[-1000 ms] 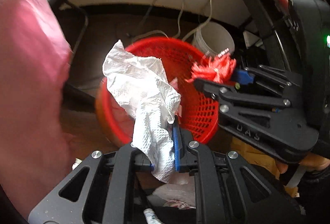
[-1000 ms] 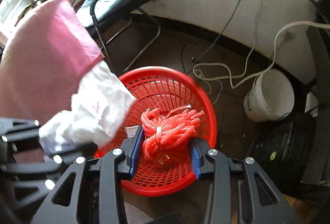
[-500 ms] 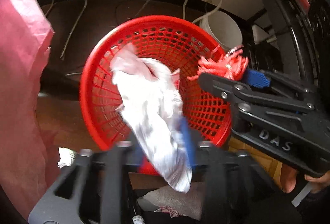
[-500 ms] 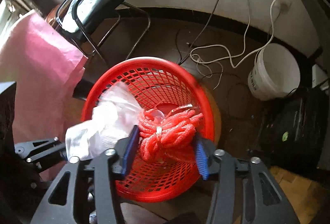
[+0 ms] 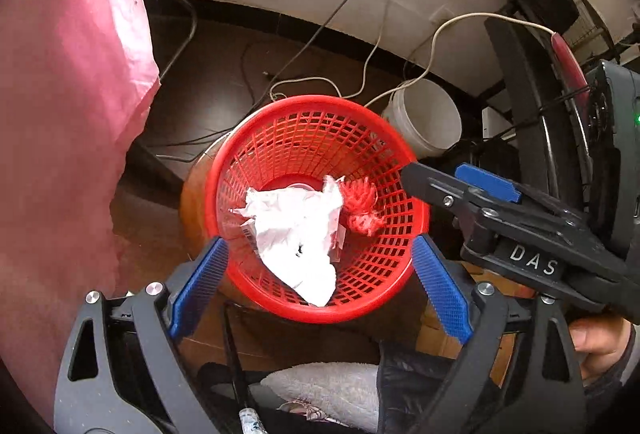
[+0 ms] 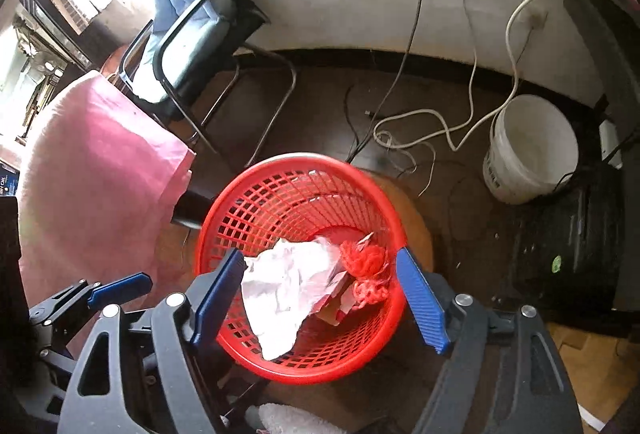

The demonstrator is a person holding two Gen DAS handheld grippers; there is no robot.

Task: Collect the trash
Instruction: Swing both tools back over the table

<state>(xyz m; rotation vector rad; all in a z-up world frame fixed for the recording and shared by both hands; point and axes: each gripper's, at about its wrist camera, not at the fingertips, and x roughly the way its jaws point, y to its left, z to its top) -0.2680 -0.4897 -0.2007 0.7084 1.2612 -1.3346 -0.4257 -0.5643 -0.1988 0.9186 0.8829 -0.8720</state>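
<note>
A red mesh basket (image 5: 240,162) (image 6: 280,170) stands on the floor below both grippers. Inside it lie a crumpled white paper towel (image 5: 296,230) (image 6: 284,286) and a bundle of red string (image 5: 362,204) (image 6: 366,264). My left gripper (image 5: 320,254) is open and empty, its blue pads spread wide over the basket's near rim. My right gripper (image 6: 322,274) is open and empty above the basket. It also shows in the left wrist view (image 5: 460,182), at the basket's right edge.
A pink cloth (image 5: 68,106) (image 6: 96,174) hangs at the left. A white bucket (image 5: 424,118) (image 6: 528,146) stands behind the basket at the right, with cables on the dark floor. A chair (image 6: 188,34) stands at the back left. A white towel (image 5: 320,390) lies below the grippers.
Both grippers have opened. The paper towel dropped from the left gripper and the red string from the right gripper, and both now lie inside the basket.
</note>
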